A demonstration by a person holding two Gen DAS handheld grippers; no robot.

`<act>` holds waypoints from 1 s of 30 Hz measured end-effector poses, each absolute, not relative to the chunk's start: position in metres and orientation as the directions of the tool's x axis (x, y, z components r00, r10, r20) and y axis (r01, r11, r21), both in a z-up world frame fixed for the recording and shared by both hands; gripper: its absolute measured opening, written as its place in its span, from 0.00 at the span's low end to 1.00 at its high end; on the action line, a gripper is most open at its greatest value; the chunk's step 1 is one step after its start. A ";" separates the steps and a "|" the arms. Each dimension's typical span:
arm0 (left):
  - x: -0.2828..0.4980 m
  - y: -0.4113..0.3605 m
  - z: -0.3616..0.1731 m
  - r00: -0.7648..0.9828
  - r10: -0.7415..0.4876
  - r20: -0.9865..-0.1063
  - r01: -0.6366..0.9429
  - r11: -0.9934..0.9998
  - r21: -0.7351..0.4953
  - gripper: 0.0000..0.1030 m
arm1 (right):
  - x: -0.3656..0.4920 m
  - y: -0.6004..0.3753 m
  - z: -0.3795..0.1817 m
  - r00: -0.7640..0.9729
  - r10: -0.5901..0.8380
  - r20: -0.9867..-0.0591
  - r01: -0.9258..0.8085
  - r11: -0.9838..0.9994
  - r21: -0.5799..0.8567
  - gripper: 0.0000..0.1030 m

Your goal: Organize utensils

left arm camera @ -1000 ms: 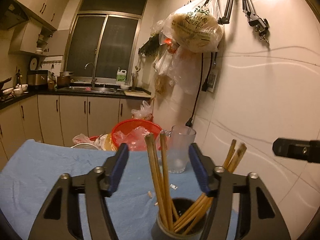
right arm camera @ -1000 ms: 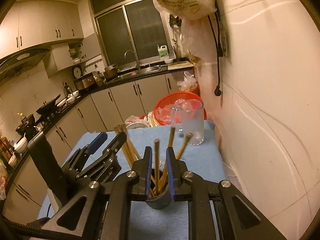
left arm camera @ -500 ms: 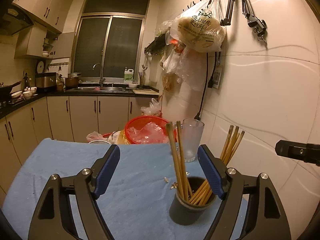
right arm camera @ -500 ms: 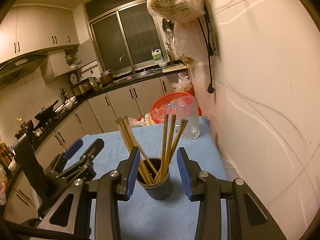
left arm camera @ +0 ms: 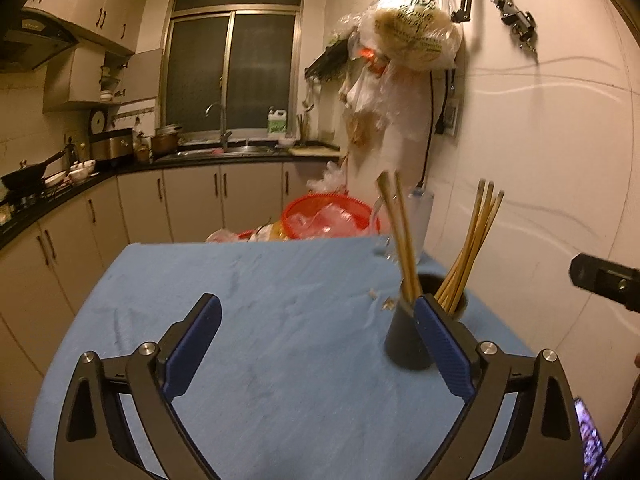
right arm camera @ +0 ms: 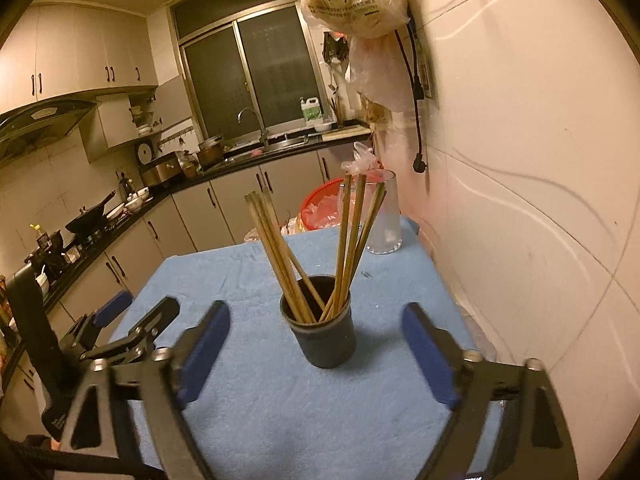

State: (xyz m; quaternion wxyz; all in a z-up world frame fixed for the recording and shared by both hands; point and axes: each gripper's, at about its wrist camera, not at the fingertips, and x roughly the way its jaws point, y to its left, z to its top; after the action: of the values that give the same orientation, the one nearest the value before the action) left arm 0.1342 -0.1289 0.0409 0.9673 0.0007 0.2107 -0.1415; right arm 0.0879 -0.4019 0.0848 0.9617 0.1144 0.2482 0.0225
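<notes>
A dark round holder [right arm camera: 324, 334] stands on the blue cloth-covered table [right arm camera: 280, 420] with several wooden chopsticks [right arm camera: 276, 256] upright in it. My right gripper [right arm camera: 316, 354] is open and empty, just behind the holder, its jaws wide on either side. My left gripper [left arm camera: 316, 346] is open and empty over the cloth; the holder [left arm camera: 404, 340] and chopsticks [left arm camera: 400, 236] sit behind its right finger. The left gripper also shows in the right wrist view [right arm camera: 132, 316], at the left.
A frosted glass [right arm camera: 384, 216] stands at the table's far right corner, by the tiled wall [right arm camera: 520, 200]. A red basket [left arm camera: 328, 216] lies beyond the far edge. Small scraps [left arm camera: 380, 300] lie near the holder. Plastic bags [left arm camera: 412, 36] hang overhead.
My right gripper opened from shut on a chopstick and drew back, leaving it in the holder. My left gripper pulled back and to the left, opening wider.
</notes>
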 end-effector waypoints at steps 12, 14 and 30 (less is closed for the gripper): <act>0.099 -0.086 0.023 0.879 -0.202 -0.431 0.182 0.979 -0.087 0.95 | 0.075 -0.364 0.049 0.831 0.155 -0.534 -0.041 0.975 0.219 1.00; 0.096 -0.081 0.021 0.878 -0.196 -0.437 0.175 0.981 -0.090 0.95 | 0.073 -0.361 0.044 0.832 0.149 -0.534 -0.041 0.977 0.210 1.00; 0.076 -0.066 0.010 0.871 -0.166 -0.463 0.146 0.986 -0.078 0.95 | 0.042 -0.338 0.037 0.872 0.087 -0.482 -0.032 0.992 0.121 1.00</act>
State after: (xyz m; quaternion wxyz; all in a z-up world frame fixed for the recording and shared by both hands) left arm 0.0758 -0.0657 0.0099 0.9669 -0.0202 0.2411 -0.0808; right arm 0.0424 -0.3379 0.0374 0.9658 0.0547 0.2514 0.0310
